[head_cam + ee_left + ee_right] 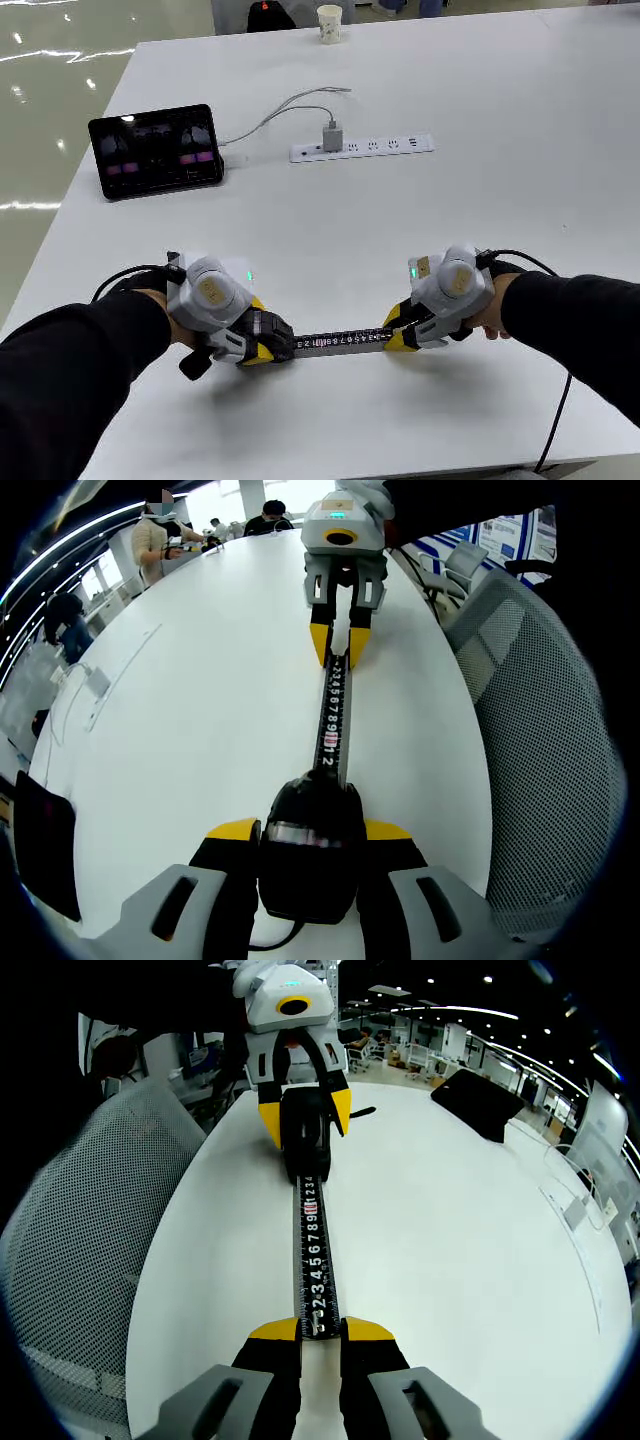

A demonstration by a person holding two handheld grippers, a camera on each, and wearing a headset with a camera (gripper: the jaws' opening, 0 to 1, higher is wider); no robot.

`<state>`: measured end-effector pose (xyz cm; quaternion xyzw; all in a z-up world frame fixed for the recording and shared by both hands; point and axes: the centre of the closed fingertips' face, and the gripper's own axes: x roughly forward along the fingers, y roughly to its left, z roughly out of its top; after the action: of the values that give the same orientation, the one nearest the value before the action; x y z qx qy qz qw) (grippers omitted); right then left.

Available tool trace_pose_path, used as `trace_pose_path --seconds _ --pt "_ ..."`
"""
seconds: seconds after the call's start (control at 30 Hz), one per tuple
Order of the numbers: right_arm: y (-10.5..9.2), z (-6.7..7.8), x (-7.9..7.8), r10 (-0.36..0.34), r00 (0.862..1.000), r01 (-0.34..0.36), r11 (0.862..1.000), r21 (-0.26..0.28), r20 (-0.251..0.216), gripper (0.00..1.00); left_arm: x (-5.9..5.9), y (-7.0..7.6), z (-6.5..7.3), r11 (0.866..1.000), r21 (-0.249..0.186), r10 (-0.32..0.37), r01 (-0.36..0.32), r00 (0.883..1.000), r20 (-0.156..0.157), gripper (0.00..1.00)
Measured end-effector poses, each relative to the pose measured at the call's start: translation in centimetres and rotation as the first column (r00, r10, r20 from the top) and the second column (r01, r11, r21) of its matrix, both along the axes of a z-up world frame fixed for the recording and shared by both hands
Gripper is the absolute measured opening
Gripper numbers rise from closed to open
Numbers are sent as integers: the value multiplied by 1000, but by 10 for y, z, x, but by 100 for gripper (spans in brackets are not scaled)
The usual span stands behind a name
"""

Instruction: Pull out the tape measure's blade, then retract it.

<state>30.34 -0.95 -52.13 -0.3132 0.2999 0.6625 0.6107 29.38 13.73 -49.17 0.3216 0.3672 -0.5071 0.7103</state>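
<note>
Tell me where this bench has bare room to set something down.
Widest free patch: the middle of the table, bordered by the tablet and power strip behind and the pulled-out blade in front. Also free: right of the strip, and between it and the paper cup. Crowded: the near edge, with left gripper, tape measure and right gripper.

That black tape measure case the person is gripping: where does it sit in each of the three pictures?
Head view: the black plastic tape measure case is at the bottom, left of centre.
Left gripper view: bottom centre, close up.
Right gripper view: upper centre, small and far.
Shared landmark: the dark numbered blade running out of the case.
</note>
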Motion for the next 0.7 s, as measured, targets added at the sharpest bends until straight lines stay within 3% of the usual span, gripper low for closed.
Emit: trace_pose_path --seconds 0.7 --pt "-20 0 2 -23 1000 23 1000 -13 -5 10 0 0 0 1000 2 -2 2 1000 1 32"
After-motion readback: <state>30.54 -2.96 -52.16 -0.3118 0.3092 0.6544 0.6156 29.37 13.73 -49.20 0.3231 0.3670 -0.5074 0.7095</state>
